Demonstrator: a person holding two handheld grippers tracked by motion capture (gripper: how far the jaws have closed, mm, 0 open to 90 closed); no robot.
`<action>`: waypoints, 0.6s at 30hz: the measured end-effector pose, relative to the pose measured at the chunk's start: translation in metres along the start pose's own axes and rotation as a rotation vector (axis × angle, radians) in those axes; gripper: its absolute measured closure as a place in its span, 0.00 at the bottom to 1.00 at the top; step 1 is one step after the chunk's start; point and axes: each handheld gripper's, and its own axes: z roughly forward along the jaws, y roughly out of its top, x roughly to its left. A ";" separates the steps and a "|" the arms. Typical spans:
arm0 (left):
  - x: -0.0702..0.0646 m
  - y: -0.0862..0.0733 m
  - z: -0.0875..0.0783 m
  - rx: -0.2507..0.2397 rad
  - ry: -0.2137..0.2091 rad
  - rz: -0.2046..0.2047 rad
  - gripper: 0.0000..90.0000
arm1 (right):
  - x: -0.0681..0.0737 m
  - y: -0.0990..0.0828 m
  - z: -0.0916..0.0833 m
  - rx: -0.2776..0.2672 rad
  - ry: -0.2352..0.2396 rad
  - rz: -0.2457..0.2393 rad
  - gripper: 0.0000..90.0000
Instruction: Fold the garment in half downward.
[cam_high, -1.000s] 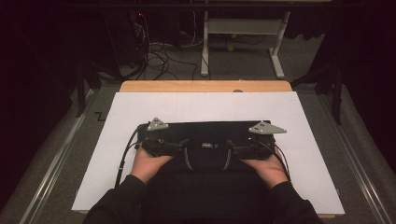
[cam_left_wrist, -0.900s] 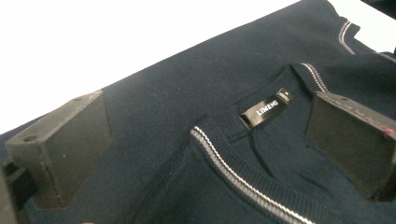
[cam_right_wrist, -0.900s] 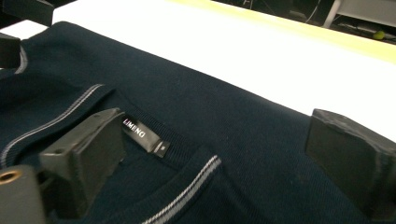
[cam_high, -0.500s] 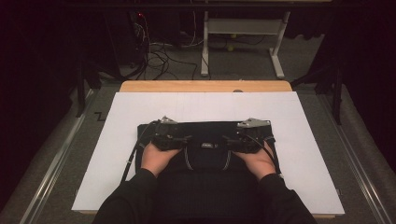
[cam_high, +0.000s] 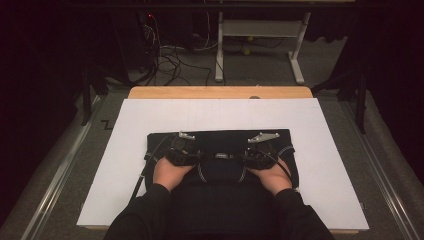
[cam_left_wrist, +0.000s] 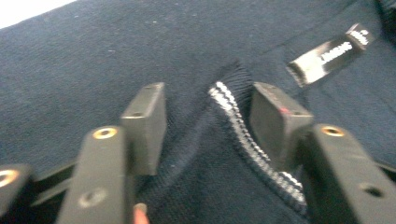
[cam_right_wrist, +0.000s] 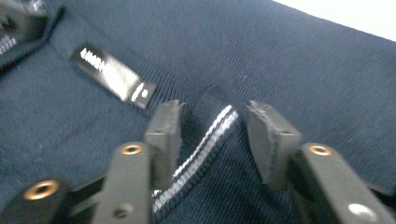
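Observation:
A dark navy knit garment (cam_high: 220, 142) lies flat on the white table top (cam_high: 150, 115). Its collar has a white-striped edge (cam_left_wrist: 233, 112) and a black label (cam_left_wrist: 327, 53) with white print. My left gripper (cam_left_wrist: 210, 121) stands open, and the striped collar edge runs between its jaws. My right gripper (cam_right_wrist: 215, 135) is open too and straddles the other side of the striped collar (cam_right_wrist: 210, 135), with the label (cam_right_wrist: 112, 74) to its left. From above, the left gripper (cam_high: 184, 148) and the right gripper (cam_high: 260, 148) rest on the garment either side of the label (cam_high: 221, 155).
White sheeting covers a wooden table whose far edge (cam_high: 220, 92) shows. Bare white surface lies left, right and beyond the garment. A metal frame (cam_high: 257, 35) and cables (cam_high: 165, 55) sit on the floor behind the table.
Both grippers have moved inward toward each other along the garment's collar and slightly nearer to the person. The garment still lies flat.

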 end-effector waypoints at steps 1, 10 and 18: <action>-0.001 0.000 0.000 -0.003 -0.002 0.007 0.59 | 0.000 -0.001 0.000 -0.006 0.007 0.004 0.71; -0.005 -0.003 -0.003 -0.023 -0.007 0.028 0.84 | 0.003 -0.002 -0.004 -0.023 0.002 -0.042 0.91; -0.011 -0.017 -0.035 -0.186 -0.026 0.031 0.84 | 0.009 -0.008 -0.033 -0.180 0.017 -0.053 0.91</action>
